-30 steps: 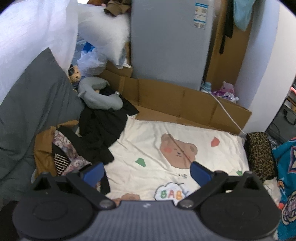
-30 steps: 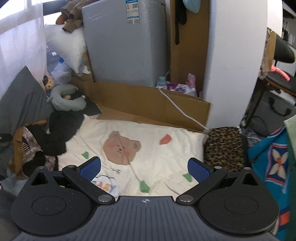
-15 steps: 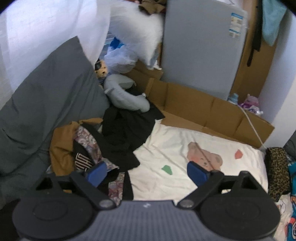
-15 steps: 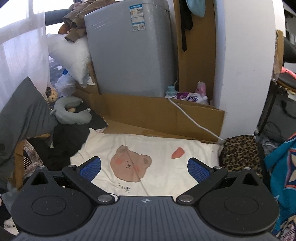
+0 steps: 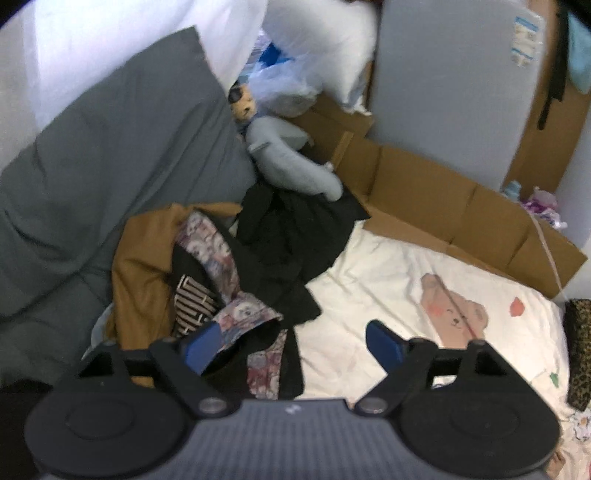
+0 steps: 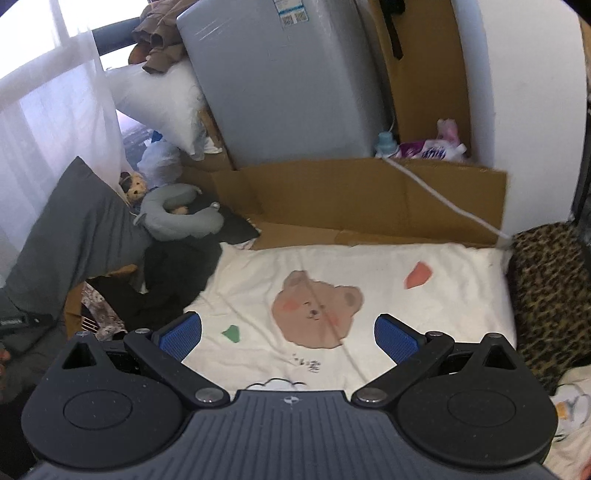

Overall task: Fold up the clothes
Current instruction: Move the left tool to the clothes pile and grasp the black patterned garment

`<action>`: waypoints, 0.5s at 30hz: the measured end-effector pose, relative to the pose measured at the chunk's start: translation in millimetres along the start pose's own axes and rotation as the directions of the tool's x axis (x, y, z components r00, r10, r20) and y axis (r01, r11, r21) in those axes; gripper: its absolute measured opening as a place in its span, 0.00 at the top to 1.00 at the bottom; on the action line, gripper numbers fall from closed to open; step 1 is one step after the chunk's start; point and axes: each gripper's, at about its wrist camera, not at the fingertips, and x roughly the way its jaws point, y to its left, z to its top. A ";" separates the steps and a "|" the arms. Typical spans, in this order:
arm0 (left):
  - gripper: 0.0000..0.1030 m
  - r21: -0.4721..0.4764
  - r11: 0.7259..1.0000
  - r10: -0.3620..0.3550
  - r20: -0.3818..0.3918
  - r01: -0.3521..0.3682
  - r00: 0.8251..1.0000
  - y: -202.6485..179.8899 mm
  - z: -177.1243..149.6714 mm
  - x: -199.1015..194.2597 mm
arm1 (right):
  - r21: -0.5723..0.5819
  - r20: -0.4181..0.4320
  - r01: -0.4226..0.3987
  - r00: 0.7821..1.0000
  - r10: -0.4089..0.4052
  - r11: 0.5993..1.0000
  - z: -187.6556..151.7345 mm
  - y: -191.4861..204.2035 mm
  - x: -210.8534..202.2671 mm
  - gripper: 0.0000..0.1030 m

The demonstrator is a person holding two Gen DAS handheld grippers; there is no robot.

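Cream cotton bedsheet [image 6: 424, 310] printed with a brown bear face covers the mattress and serves as the folding surface; nothing is laid out on it yet. The clothes to fold sit in a tangled heap of garments [image 5: 229, 266] at the sheet's left edge: a mustard-brown piece, a floral patterned piece, a black top with pale striped lettering, and loose black fabric, all against a large grey pillow [image 5: 122, 166].

The left gripper [image 5: 291, 343] points down at the near edge of this heap. Its blue-padded jaws are wide but closing, with patterned and black cloth lying below and between them; the pads do not yet press on anything. The right gripper [image 6: 288, 334] hangs over the bare sheet, jaws spread wide and empty.

Risks, as a judgement: the garments overlap closely, so a closing pinch could catch two layers at once and drag the whole heap. The left view is blurred, so which layer lies uppermost is hard to tell. A white cable [image 6: 443, 203] crosses the sheet's far right corner and could snag cloth spread there.

Writing: the black top's lettering is unreadable. The label on the tall grey appliance [image 6: 291, 14] is too small to read. Small print under the bear cannot be made out.
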 end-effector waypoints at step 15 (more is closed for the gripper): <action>0.16 0.018 0.999 0.037 -0.047 -0.037 0.998 22.8 -11.0 78.2 | -0.058 -0.107 -0.093 0.990 0.087 0.994 -15.6 20.1 62.4 0.00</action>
